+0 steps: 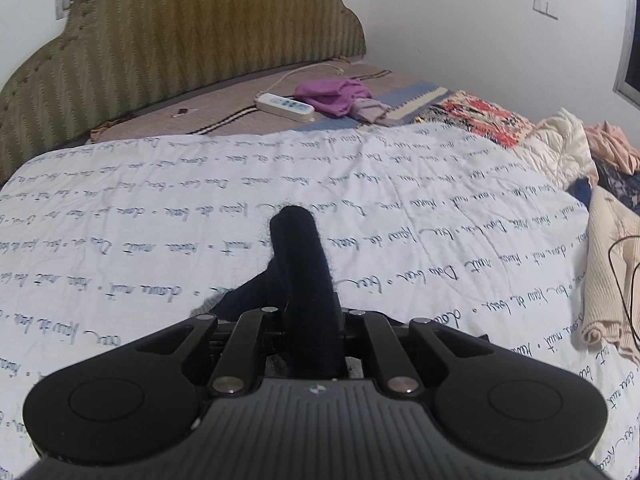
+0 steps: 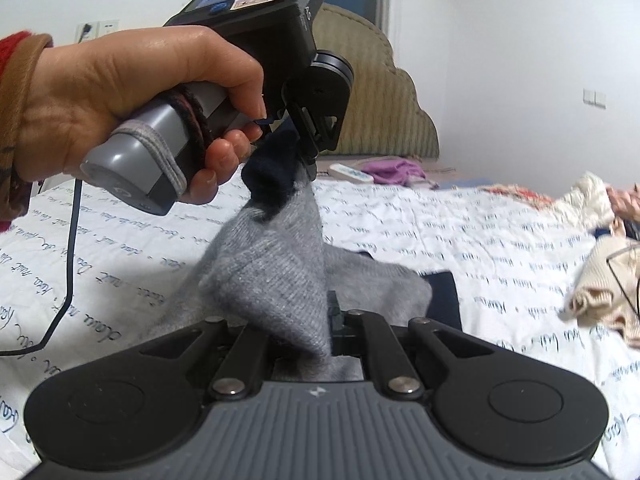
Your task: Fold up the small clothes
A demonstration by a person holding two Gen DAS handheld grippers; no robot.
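A small grey knit garment [image 2: 264, 276] with dark navy trim [image 2: 272, 176] hangs lifted above the white quilt with blue script [image 2: 440, 236]. My left gripper [image 2: 310, 162], seen in the right wrist view, is shut on the navy edge and holds it up high. In the left wrist view the navy fabric [image 1: 304, 264] is draped over the shut left gripper [image 1: 308, 300] and hides its fingers. My right gripper [image 2: 330, 344] is shut on the grey fabric low down, near the quilt; its fingers are mostly covered by cloth.
A green padded headboard [image 1: 180, 32] stands at the far end. A white power strip [image 1: 284, 106] and a purple garment [image 1: 332, 94] lie near it. A pile of beige, cream and patterned clothes [image 1: 568, 168] and a black cable [image 1: 624, 280] lie at the right.
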